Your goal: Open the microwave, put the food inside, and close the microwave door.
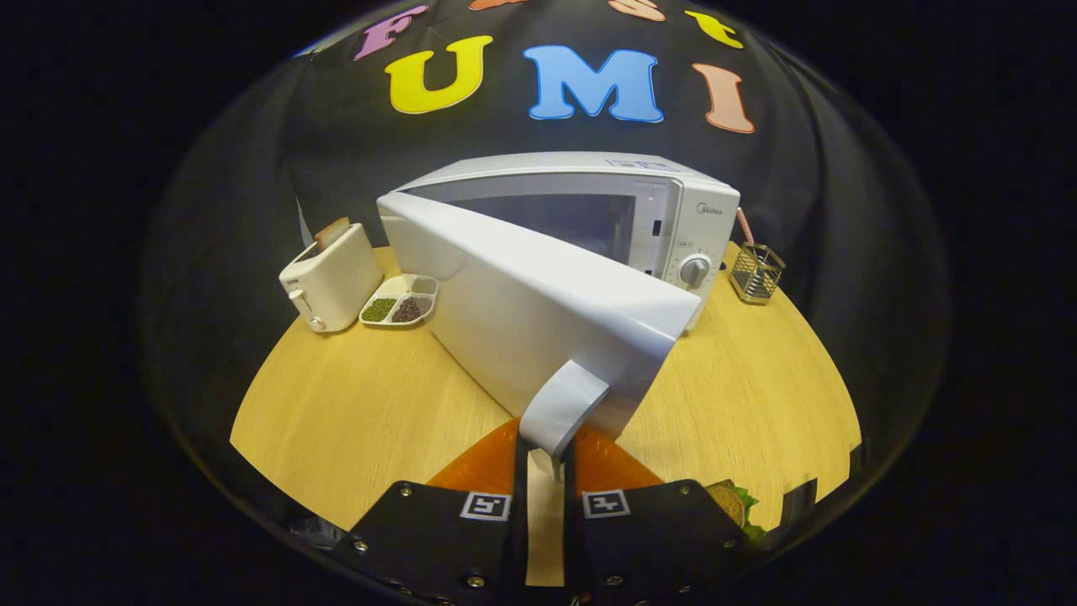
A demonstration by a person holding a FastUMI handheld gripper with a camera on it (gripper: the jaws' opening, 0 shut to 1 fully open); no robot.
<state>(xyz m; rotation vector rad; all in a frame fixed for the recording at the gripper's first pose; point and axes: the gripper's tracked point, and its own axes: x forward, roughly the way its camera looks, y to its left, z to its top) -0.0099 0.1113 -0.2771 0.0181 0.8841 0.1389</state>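
Jaws apparently clamp the handle (pixel 562 406) of the half-open microwave door (pixel 538 311).

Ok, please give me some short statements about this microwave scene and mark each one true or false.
1. The microwave door is partly open. True.
2. The tongs are closed on the door handle. True.
3. The toaster is empty. False: a slice of bread stands in it.
4. The food is already inside the microwave. False: a sandwich lies on the table beside the tongs.
5. A wire holder stands beside the microwave's dial. True.
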